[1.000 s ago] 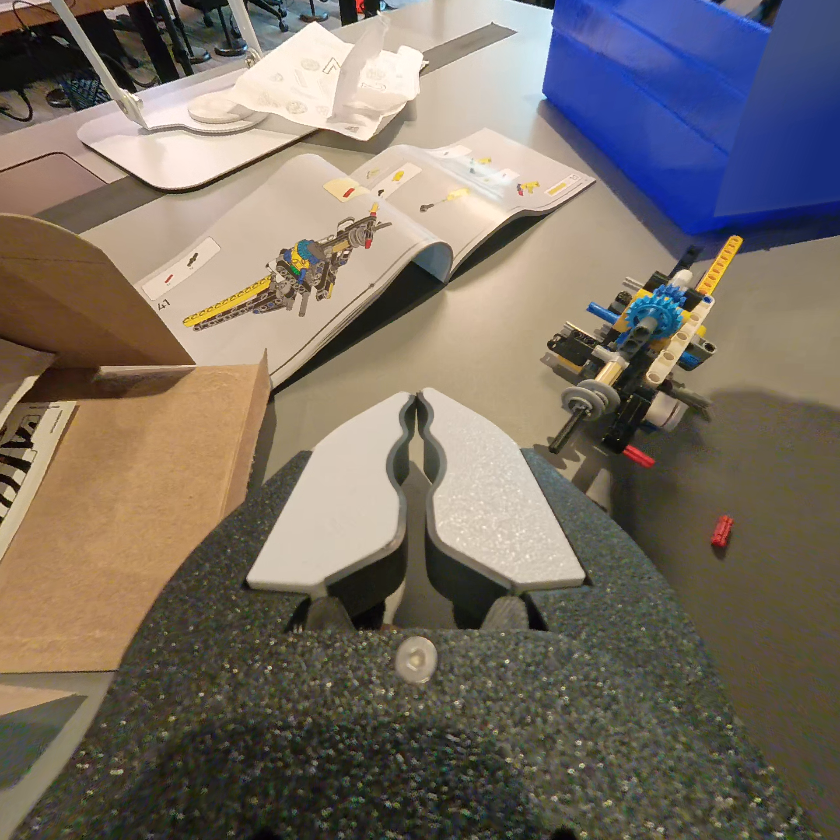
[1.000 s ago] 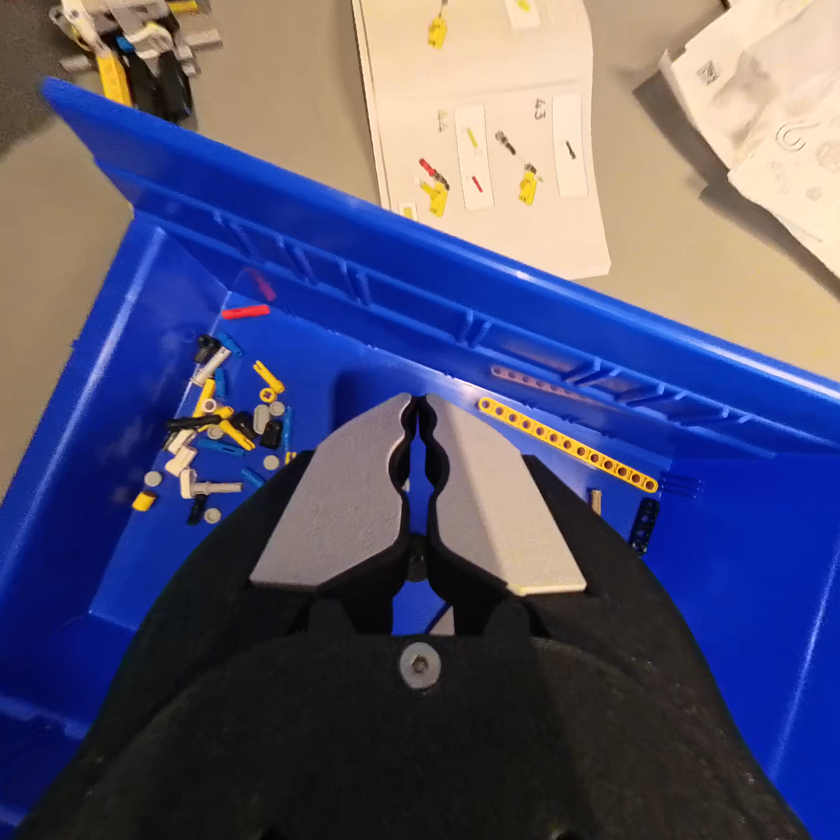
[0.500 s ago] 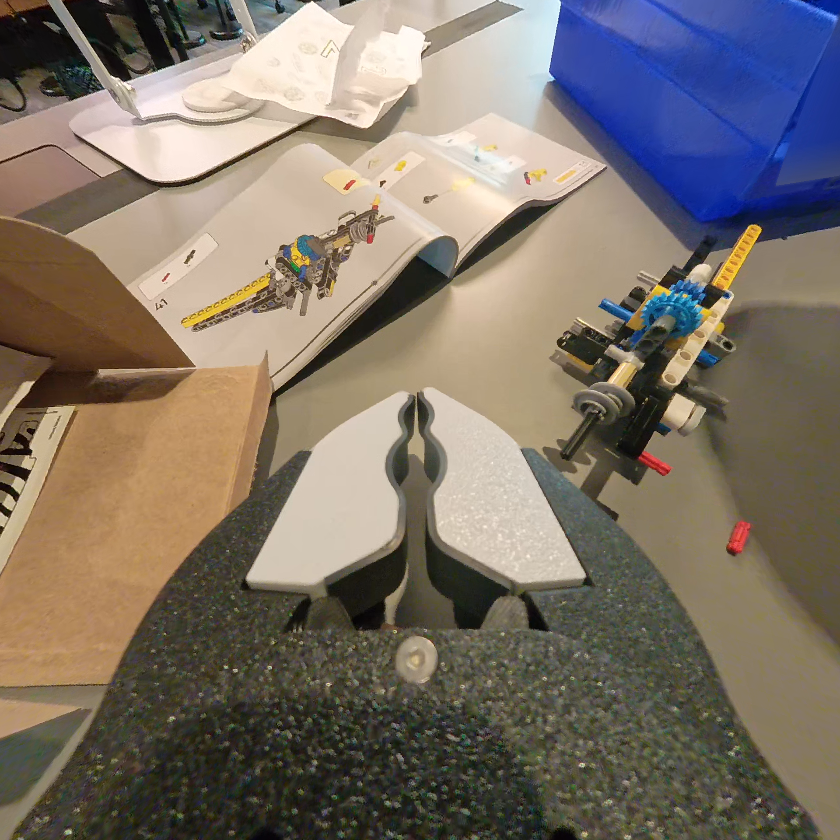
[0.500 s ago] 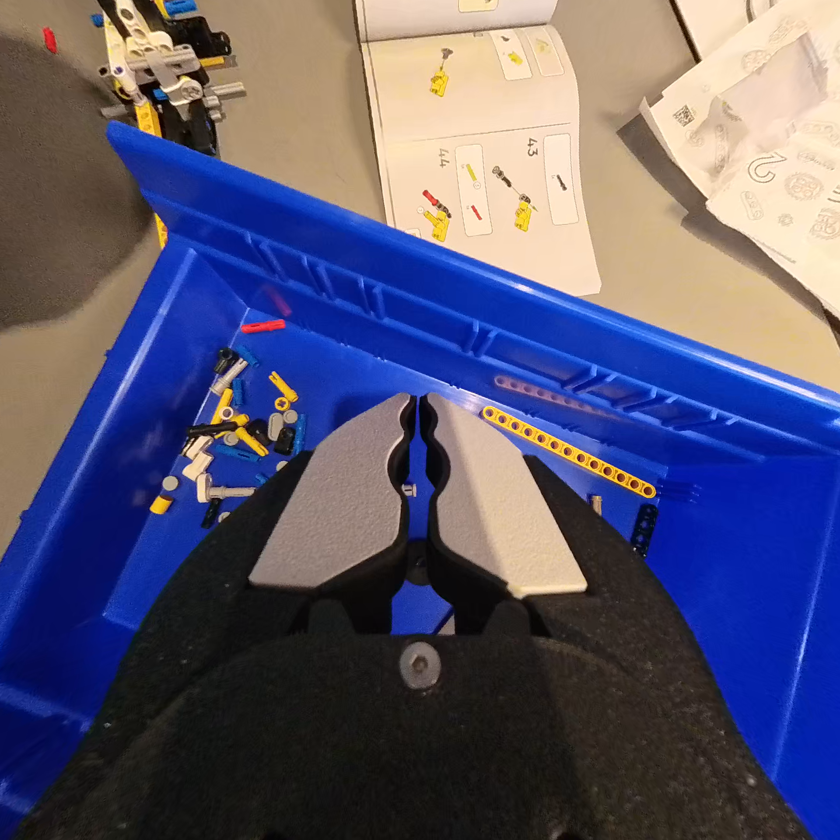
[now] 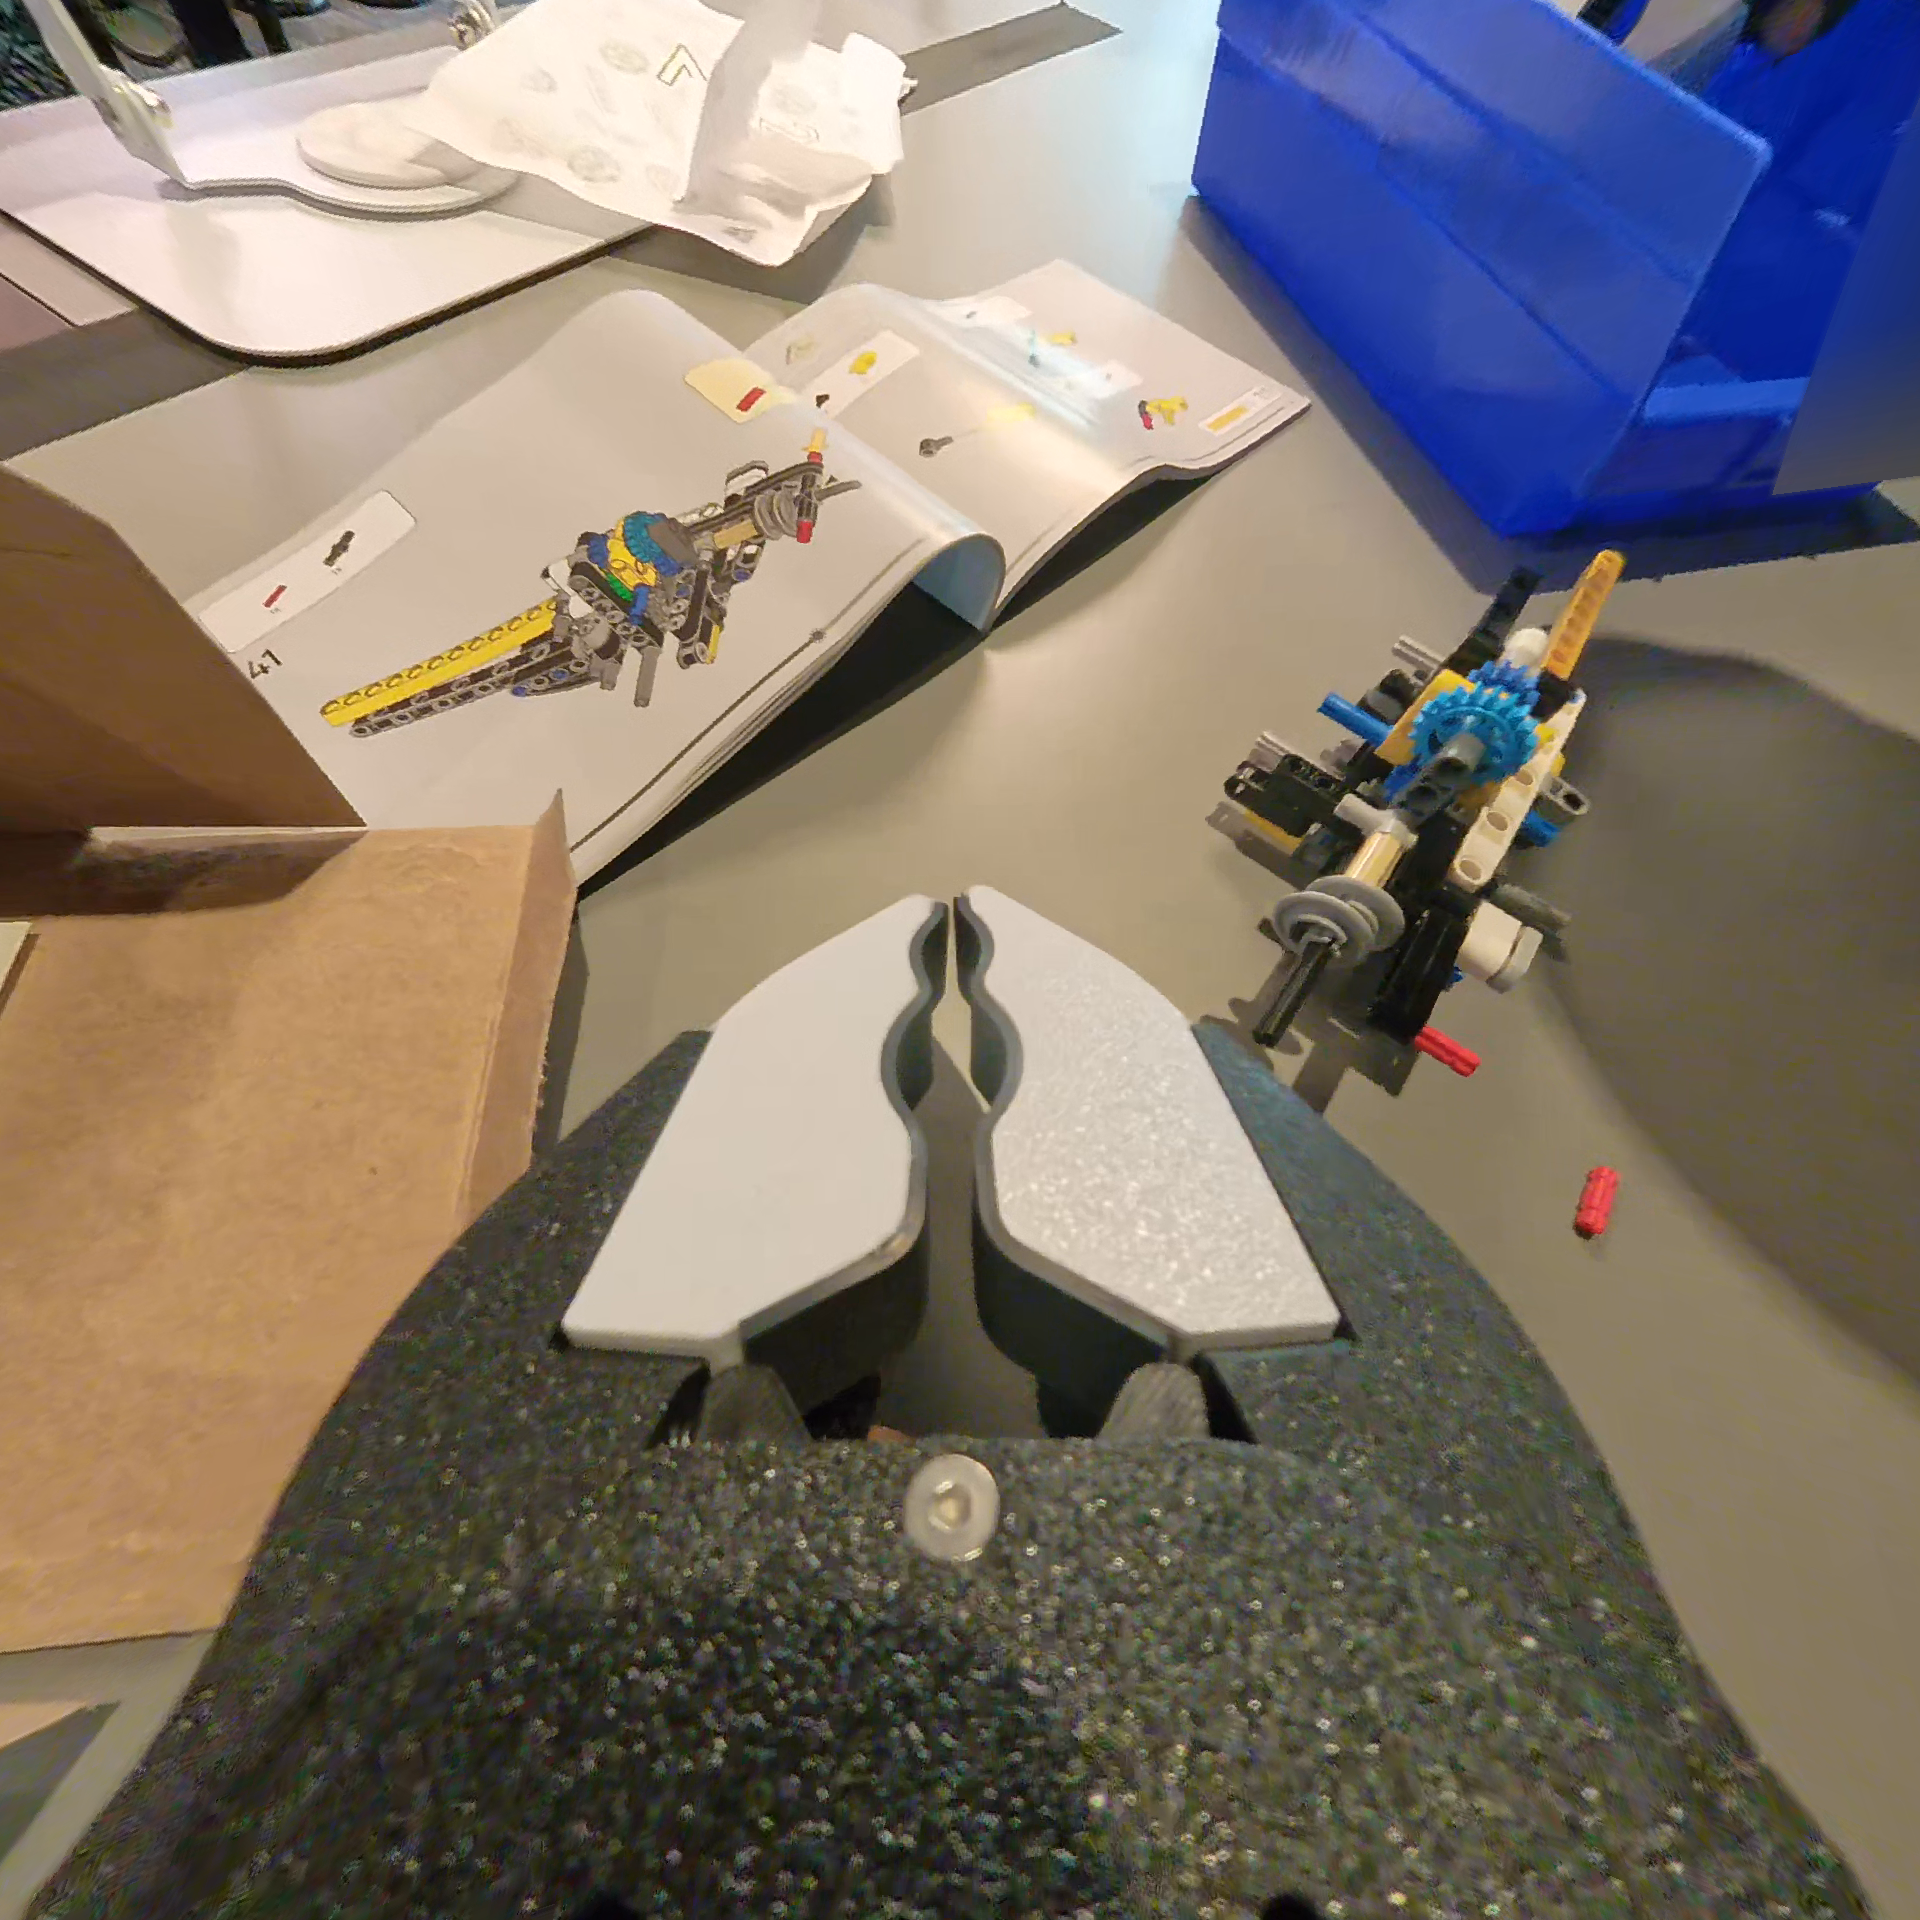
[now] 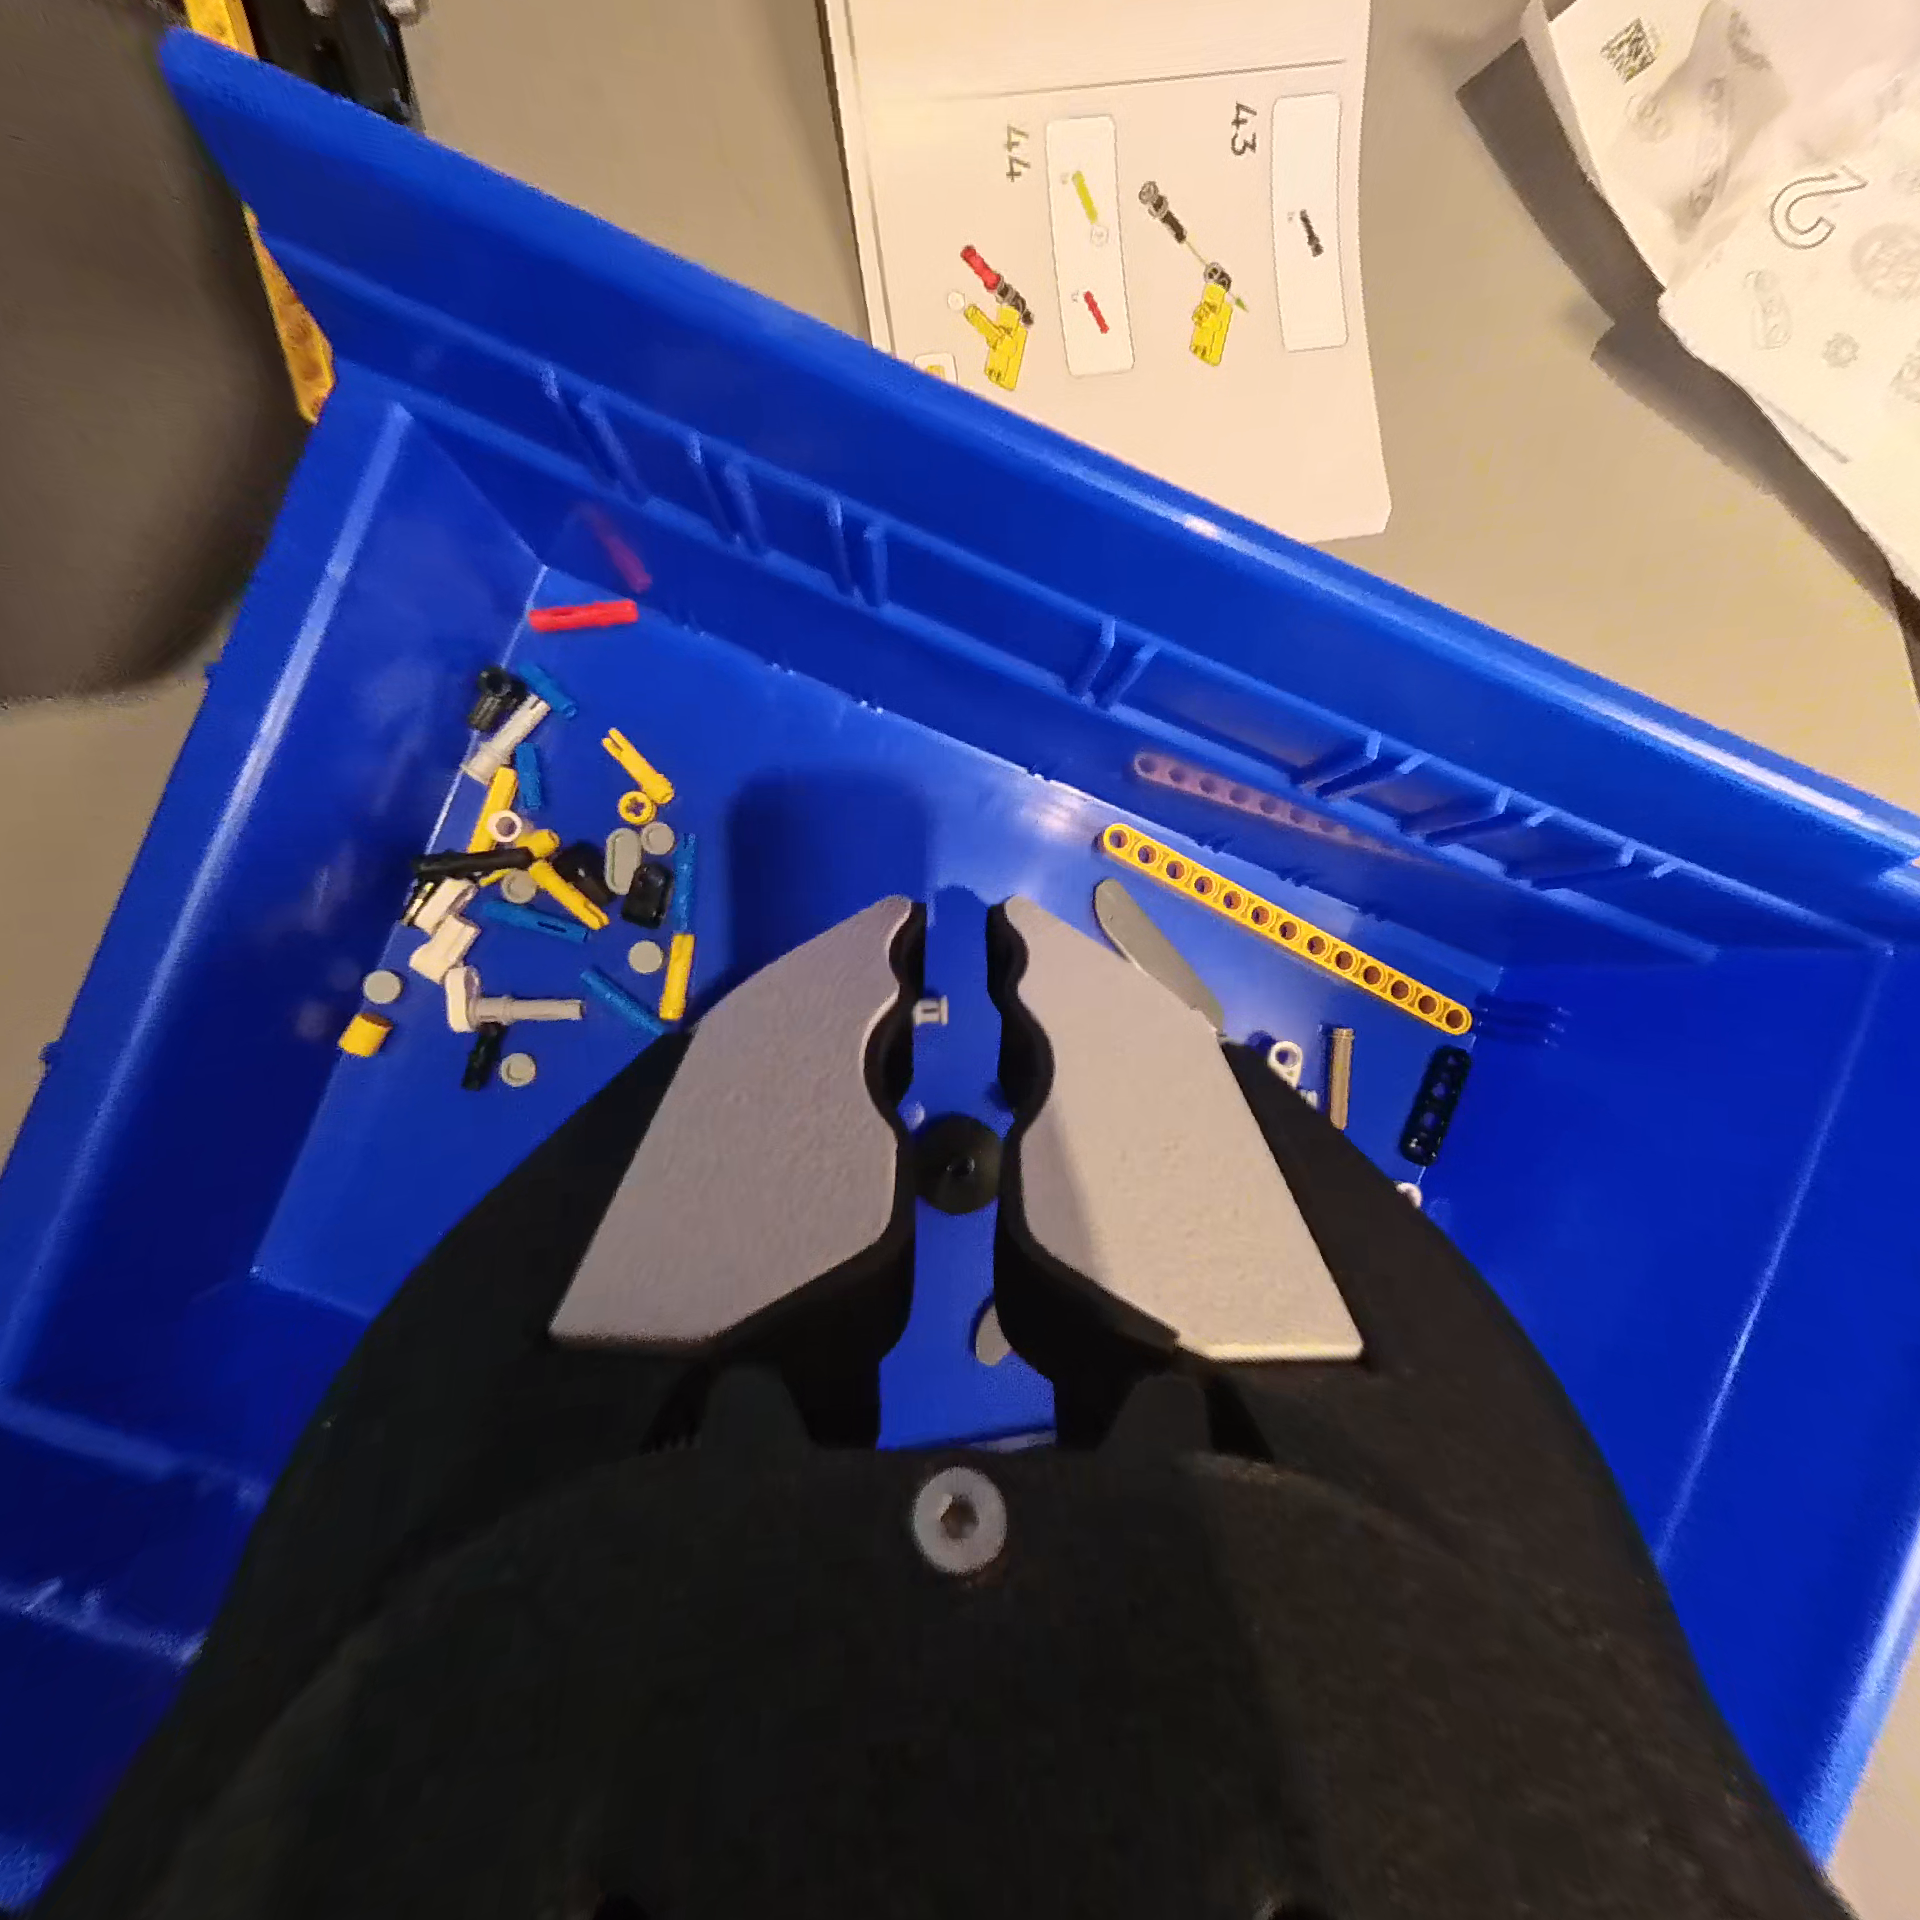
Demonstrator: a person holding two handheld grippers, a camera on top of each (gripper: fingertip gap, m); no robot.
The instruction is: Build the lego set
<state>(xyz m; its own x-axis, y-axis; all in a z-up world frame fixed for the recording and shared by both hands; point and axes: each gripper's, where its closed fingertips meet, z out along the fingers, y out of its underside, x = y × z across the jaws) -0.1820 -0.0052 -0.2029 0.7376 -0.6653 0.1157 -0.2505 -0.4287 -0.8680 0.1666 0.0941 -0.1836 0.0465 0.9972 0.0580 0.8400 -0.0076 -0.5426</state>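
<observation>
Broadly, a grey table (image 5: 1091,748) fills both views, with dark chair and desk legs just visible along the top left edge of the left wrist view. On it, at the left of that view, lies a brown cardboard box (image 5: 239,1143), and above it an open instruction booklet (image 5: 644,520) spreads across the middle; a white flat stand base (image 5: 260,239) with crumpled printed paper bags (image 5: 707,114) on it sits at the upper left. A blue plastic bin (image 5: 1475,260) stands at the upper right. The partly built lego model (image 5: 1423,831), black, yellow and white with a blue gear, rests on the table at centre right, just below the bin, with a loose red pin (image 5: 1595,1202) well apart from it toward the lower right. The left gripper (image 5: 952,914) hangs over the table between box and model, its tips almost meeting and nothing between them. In the right wrist view the right gripper (image 6: 956,914) is over the inside of the bin (image 6: 727,499), jaws parted and holding nothing. On the bin floor, a heap of small pins and connectors (image 6: 540,883) lies at centre left, a red axle (image 6: 582,615) above it, a long yellow beam (image 6: 1288,930) at the right beside a grey blade piece (image 6: 1153,951), a short black beam (image 6: 1436,1103) farther right, and a black round piece (image 6: 958,1164) between the fingers.
</observation>
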